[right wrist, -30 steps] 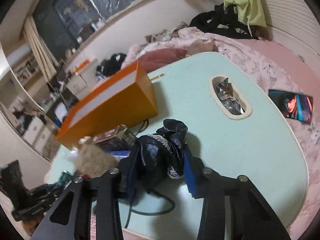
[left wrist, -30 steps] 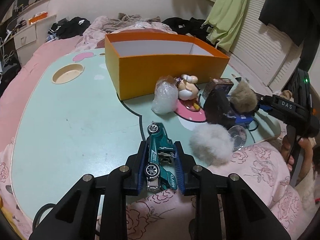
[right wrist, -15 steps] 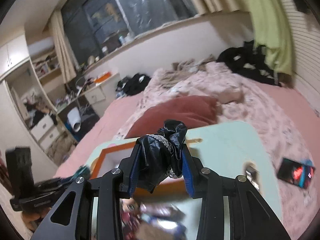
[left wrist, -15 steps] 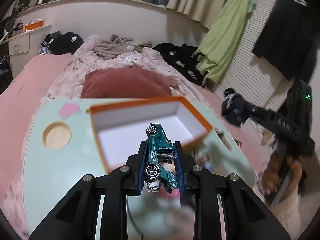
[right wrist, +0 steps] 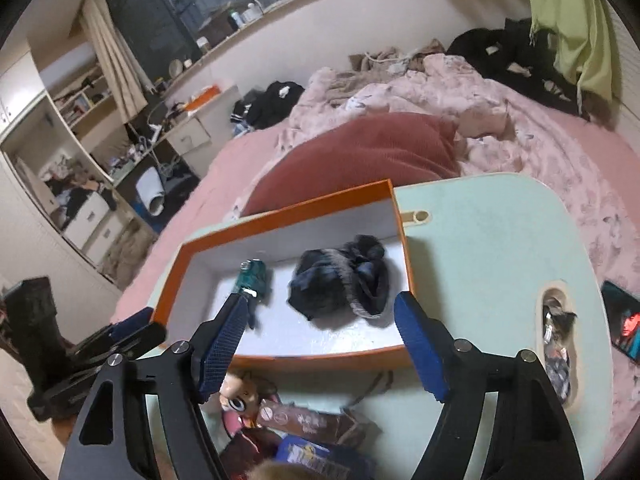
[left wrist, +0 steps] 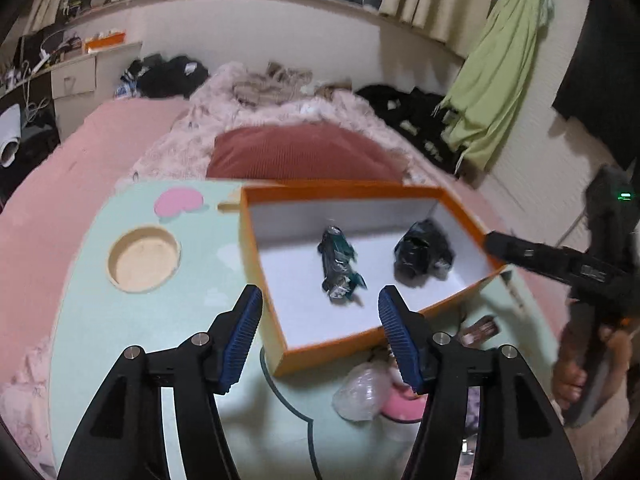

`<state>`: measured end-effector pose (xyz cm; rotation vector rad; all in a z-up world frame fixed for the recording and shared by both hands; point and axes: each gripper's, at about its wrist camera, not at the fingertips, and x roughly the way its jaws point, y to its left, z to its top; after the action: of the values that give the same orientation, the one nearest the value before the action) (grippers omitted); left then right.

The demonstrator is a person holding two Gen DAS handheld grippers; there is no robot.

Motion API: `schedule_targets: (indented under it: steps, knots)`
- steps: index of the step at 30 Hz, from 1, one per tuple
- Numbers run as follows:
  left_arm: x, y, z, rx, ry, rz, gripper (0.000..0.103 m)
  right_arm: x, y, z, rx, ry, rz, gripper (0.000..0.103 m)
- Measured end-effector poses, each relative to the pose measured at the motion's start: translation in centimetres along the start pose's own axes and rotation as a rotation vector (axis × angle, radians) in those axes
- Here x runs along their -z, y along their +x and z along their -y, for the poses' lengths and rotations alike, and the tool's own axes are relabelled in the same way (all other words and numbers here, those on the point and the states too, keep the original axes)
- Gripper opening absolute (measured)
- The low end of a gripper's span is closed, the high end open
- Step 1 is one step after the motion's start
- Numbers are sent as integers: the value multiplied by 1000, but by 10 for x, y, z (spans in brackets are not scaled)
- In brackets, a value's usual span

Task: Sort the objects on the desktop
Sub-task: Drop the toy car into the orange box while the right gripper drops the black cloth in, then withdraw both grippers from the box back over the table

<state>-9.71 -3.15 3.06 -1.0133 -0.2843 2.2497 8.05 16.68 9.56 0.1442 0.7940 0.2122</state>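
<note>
Dropped from our grippers, the green toy car (left wrist: 338, 264) and black cloth bundle (left wrist: 424, 254) now lie inside the orange box (left wrist: 352, 344); our left gripper (left wrist: 320, 340) and right gripper (right wrist: 320, 344) are both opening, empty.

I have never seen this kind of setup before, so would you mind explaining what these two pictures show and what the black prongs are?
No robot here: a person holds a two-finger gripper in each hand, each with a fisheye camera looking along its fingers. One picture is from the left gripper, the other from the right gripper. Both hang above an orange box on a pale green table. The jaws of both are opening and hold nothing. Inside the box lie a green toy car and a black crumpled bag. More clutter sits beside the box.
</note>
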Motion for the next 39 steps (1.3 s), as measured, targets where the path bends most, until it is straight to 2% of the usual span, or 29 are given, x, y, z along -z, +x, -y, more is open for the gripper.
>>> schedule_targets:
  steps: [7,12,15,17,19,22,26,30,31,32,33,34,35,39]
  knots:
    - [-6,16,-13,43,-40,3,62,23,-4,-26,167,-75,0,77]
    - [-2,6,-8,37,-10,16,62,23,-1,-27,164,-99,24,77]
    - [2,-12,-5,27,-14,60,62,33,-27,-28,91,-90,121,77]
    - [8,-25,-1,35,-5,63,62,46,-47,-34,100,-127,175,81]
    - [21,-36,5,13,29,28,62,65,-64,-39,119,-160,198,86]
    - [54,-47,11,-11,89,-42,66,101,-80,-39,125,-197,177,86]
    - [84,-46,11,-8,85,-116,66,149,-77,-34,184,-235,111,86]
    - [100,-37,16,-93,122,-147,66,162,-55,-21,233,-230,36,87]
    - [102,-34,17,-105,127,-147,72,162,-47,-17,237,-229,-1,99]
    - [105,-32,19,-131,143,-140,79,164,-42,-18,295,-264,-4,103]
    - [107,-28,24,-162,171,-156,92,167,-43,-17,284,-268,18,103]
    - [108,-25,28,-178,194,-167,100,169,-41,-14,274,-267,22,103]
    - [107,-24,28,-168,196,-178,103,171,-41,-12,272,-269,28,103]
    - [107,-26,27,-166,195,-178,103,175,-40,-9,259,-276,48,103]
